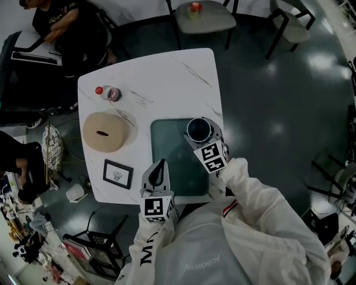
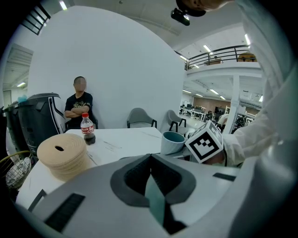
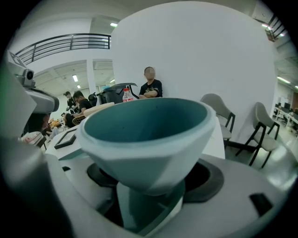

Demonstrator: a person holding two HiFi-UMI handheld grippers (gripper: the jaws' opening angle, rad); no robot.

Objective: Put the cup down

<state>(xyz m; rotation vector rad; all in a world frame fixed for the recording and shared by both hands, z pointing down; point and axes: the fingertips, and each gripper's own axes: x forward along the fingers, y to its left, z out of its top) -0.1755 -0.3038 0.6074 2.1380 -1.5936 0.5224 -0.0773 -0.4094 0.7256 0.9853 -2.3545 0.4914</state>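
Note:
A pale teal cup point(image 1: 198, 129) stands upright between the jaws of my right gripper point(image 1: 203, 133), over the far right corner of a dark green mat point(image 1: 172, 161) on the white marble table point(image 1: 167, 78). In the right gripper view the cup point(image 3: 146, 135) fills the frame, the jaws closed on its narrow lower part. I cannot tell whether its base touches the mat. The left gripper view shows the cup point(image 2: 173, 142) beside the right gripper's marker cube. My left gripper point(image 1: 160, 166) hovers at the mat's near left side, jaws together and empty.
A round beige lidded box point(image 1: 105, 131), a small cola bottle point(image 1: 109, 93) and a black picture frame point(image 1: 118, 173) sit on the table's left part. A chair point(image 1: 203, 16) stands beyond the far edge. A seated person point(image 1: 61, 22) is at the far left.

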